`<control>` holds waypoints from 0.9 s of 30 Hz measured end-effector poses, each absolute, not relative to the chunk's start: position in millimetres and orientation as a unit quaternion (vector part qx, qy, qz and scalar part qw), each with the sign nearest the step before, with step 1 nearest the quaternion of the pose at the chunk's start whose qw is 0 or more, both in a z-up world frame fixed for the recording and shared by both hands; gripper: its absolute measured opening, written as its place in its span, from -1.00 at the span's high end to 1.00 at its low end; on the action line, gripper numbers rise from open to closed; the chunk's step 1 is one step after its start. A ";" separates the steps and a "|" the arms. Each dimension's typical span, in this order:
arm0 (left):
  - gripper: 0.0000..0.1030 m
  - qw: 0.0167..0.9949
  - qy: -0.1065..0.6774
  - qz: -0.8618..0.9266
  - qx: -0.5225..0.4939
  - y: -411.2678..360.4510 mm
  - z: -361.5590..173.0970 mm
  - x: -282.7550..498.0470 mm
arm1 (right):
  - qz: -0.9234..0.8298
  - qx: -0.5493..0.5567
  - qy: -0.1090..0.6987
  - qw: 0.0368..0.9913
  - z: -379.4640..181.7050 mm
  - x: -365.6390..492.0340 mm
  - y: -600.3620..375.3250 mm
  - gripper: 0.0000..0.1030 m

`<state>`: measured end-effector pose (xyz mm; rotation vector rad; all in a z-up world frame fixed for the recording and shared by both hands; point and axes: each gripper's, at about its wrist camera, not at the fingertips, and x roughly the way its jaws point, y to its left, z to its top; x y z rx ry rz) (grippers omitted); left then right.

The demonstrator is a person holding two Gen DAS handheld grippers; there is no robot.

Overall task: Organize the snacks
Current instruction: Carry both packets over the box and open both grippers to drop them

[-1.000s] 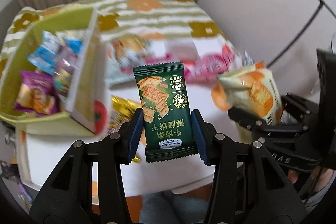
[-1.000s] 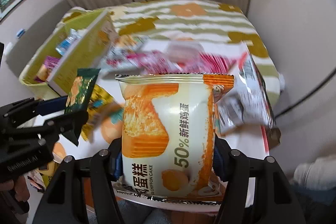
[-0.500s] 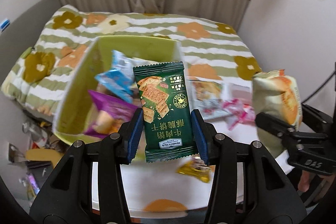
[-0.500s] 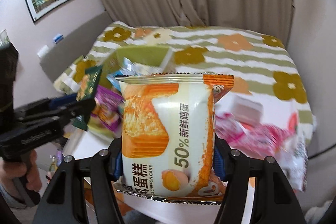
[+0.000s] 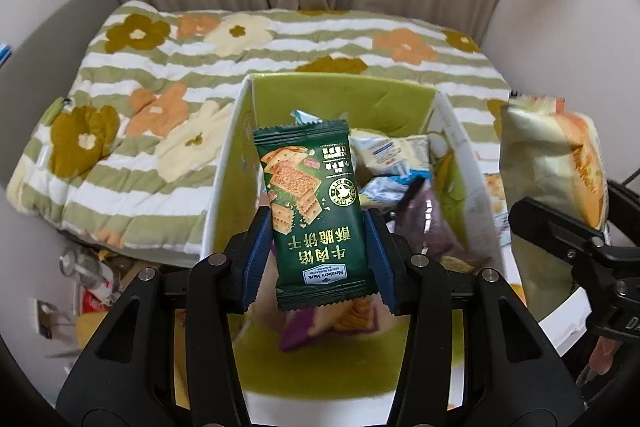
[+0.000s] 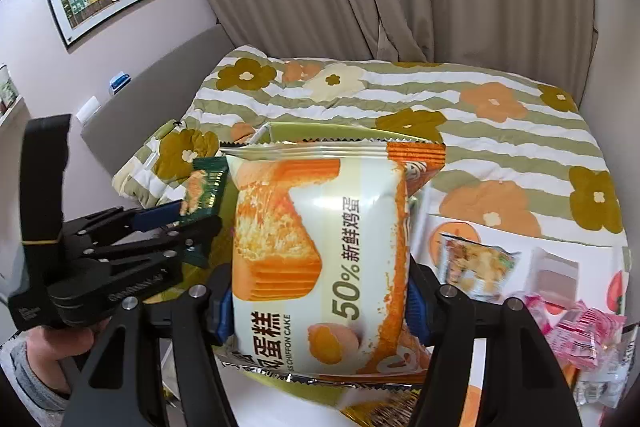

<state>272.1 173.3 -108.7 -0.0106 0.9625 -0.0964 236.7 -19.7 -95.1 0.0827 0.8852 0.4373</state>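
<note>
The left tool (image 5: 318,251) is clamped on a green cracker packet (image 5: 314,211), poised above the green box (image 5: 340,95) for dropping in; the right tool (image 6: 320,301) grips a chiffon cake pack (image 6: 320,259) beside it, probably next.

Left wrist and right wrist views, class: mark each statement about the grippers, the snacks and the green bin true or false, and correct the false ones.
1. The left gripper clamps a green cracker packet. True.
2. The right gripper is open. False: it is shut on a chiffon cake packet.
3. The green bin already holds snacks. True.
4. The cracker packet lies in the bin. False: it is held above the bin.
5. Pink packets lie on the table. True.
</note>
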 end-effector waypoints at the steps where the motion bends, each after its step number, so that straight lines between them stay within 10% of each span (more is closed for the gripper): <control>1: -0.11 0.883 0.466 -0.047 -0.001 176.0 -112.3 277.3 | 0.207 0.040 0.426 0.880 -95.7 239.8 -17.3 -0.18; 4: -0.93 0.882 0.469 -0.054 0.009 180.5 -122.0 284.8 | 0.192 0.049 0.435 0.878 -100.4 253.4 -9.2 -0.18; 27: -0.92 0.866 0.497 -0.059 -0.004 188.9 -148.1 271.4 | 0.179 0.018 0.512 0.840 -142.1 315.5 29.6 -0.20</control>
